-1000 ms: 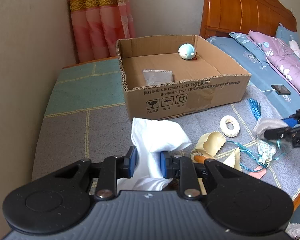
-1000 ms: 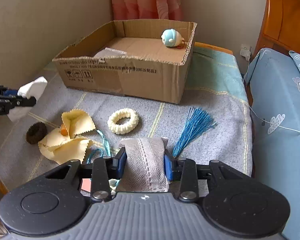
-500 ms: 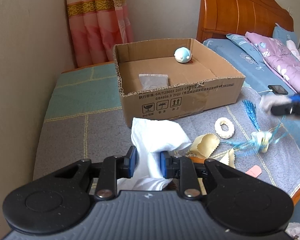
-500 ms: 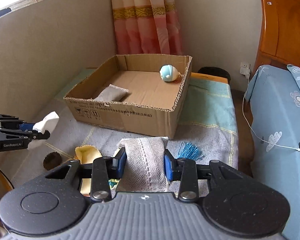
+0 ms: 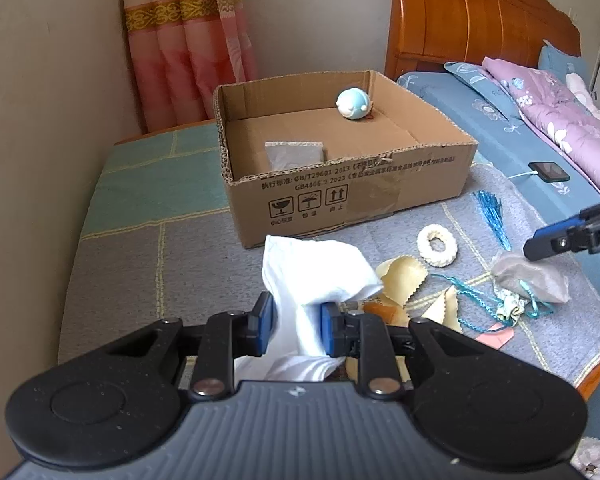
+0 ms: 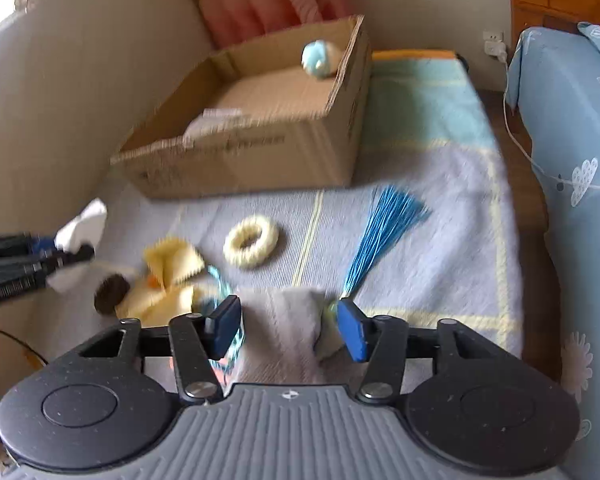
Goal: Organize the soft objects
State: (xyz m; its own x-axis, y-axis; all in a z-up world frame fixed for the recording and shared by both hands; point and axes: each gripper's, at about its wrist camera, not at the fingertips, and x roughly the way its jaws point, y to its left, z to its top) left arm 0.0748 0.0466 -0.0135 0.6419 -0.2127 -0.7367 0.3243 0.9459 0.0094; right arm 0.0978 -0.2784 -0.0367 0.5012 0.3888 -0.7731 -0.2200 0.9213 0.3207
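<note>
From the left wrist, an open cardboard box (image 5: 340, 176) stood on the patchwork blanket (image 5: 140, 256), with a round blue plush toy (image 5: 353, 104) at its far wall and a flat grey sachet (image 5: 294, 154) against its near wall. Loose on the blanket lay a cream scrunchie (image 5: 437, 246), a blue tassel (image 5: 490, 216), yellow scalloped fabric pieces (image 5: 404, 276) and a tangle of teal cord (image 5: 516, 304). A phone (image 5: 548, 171) on a cable lay on the blue bedsheet (image 5: 496, 120) beyond. The left gripper (image 5: 296, 330) was clenched on a white cloth (image 5: 316, 276), which rose between the blue pads and blocked the box's lower front. The right gripper (image 5: 540, 245), cut off at the frame edge, hung just above a grey lace pouch (image 5: 530, 278) lying on the blanket.

The right wrist view was blurred by motion, and the box print was unreadable. The box (image 6: 260, 148) sat ahead, holding the plush toy (image 6: 320, 58); the scrunchie (image 6: 251, 240), the tassel (image 6: 384, 232) and the yellow fabric (image 6: 168, 272) lay nearer, and a dark brown scrunchie (image 6: 110, 294) lay beside the yellow fabric. The right gripper's (image 6: 288, 328) jaws were opening, with the grey pouch (image 6: 288, 332) between them; a gap showed beside the left-hand pad, while the blur left contact at the other pad unclear. The pouch's near end was hidden under the gripper body. At the left edge the left gripper (image 6: 72, 254) held the white cloth (image 6: 82, 224).
</note>
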